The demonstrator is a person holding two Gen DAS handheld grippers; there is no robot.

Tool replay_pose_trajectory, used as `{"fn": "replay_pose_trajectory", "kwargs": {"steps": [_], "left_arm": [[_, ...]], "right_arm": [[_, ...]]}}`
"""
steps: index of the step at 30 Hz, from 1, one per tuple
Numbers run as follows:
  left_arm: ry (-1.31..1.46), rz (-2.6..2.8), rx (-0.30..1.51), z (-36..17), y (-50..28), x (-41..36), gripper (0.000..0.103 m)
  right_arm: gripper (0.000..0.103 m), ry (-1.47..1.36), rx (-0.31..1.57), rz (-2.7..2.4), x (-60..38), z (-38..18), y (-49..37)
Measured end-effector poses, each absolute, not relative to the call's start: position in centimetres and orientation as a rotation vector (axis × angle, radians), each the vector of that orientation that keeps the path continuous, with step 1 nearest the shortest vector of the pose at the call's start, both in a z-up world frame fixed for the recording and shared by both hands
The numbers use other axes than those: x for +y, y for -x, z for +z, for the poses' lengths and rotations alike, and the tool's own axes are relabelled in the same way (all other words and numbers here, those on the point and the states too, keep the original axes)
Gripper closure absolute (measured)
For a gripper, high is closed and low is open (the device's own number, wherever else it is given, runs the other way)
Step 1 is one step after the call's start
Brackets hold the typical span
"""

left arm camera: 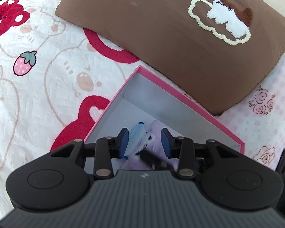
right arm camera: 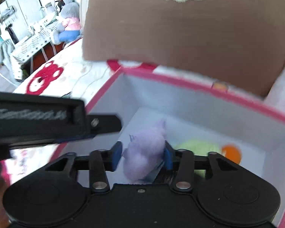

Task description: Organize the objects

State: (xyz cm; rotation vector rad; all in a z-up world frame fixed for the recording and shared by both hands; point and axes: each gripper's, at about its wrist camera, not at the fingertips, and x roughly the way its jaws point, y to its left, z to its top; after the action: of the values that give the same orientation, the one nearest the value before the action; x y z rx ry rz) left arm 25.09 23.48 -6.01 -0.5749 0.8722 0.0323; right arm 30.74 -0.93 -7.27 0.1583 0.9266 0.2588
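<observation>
I have both tools over the pink box [right arm camera: 180, 79], which sits on the quilt [left arm camera: 38, 76] against a brown pillow [left arm camera: 142, 28].

The right gripper [right arm camera: 142, 153] reaches down inside the box. A purple plush [right arm camera: 144, 152] sits between its pads. The pad on the right of the picture touches the fur, while the other stands just clear of it, so the jaws are apart and not squeezing. The view is blurred.

Beside the plush, on the box floor, lie a green toy [right arm camera: 195, 146] and an orange ball [right arm camera: 230, 153], close together.

The left gripper [left arm camera: 144, 142] hangs over the near part of the box. Its pads are apart too. Between them I see a light blue item [left arm camera: 137, 136] close to one pad, and I cannot tell whether they touch.
</observation>
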Motion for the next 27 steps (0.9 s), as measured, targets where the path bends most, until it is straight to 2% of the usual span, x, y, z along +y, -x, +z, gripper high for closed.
{"fn": "replay_pose_trajectory", "kwargs": {"steps": [4,5,6,12,21,25,27], "left_arm": [[0.565,0.012,0.867,-5.8,-24.9,23.0,0.067],[0.566,0.012,0.867,-5.7,-24.9,22.9,0.067],[0.566,0.011,0.867,-5.7,-24.8,22.9,0.067],[0.566,0.009,0.862,-5.4,-24.4,23.0,0.067],[0.563,0.016,0.869,-5.6,-24.2,23.3,0.067],[0.541,0.023,0.885,-5.7,-23.7,23.1,0.065],[0.528,0.023,0.894,-5.7,-23.5,22.9,0.064]], "right_arm": [[0.047,-0.188,0.964,0.332,1.4,-8.0,-27.6],[0.059,-0.187,0.976,0.341,1.9,-7.9,-28.1],[0.063,-0.196,1.002,0.346,1.9,-8.0,-27.8],[0.067,-0.225,1.035,0.357,2.3,-9.6,-27.5],[0.066,-0.091,0.976,0.280,5.3,-11.5,-27.6],[0.061,-0.052,0.951,0.279,4.9,-10.8,-26.1],[0.054,-0.044,0.918,0.292,4.1,-9.7,-24.5]]}}
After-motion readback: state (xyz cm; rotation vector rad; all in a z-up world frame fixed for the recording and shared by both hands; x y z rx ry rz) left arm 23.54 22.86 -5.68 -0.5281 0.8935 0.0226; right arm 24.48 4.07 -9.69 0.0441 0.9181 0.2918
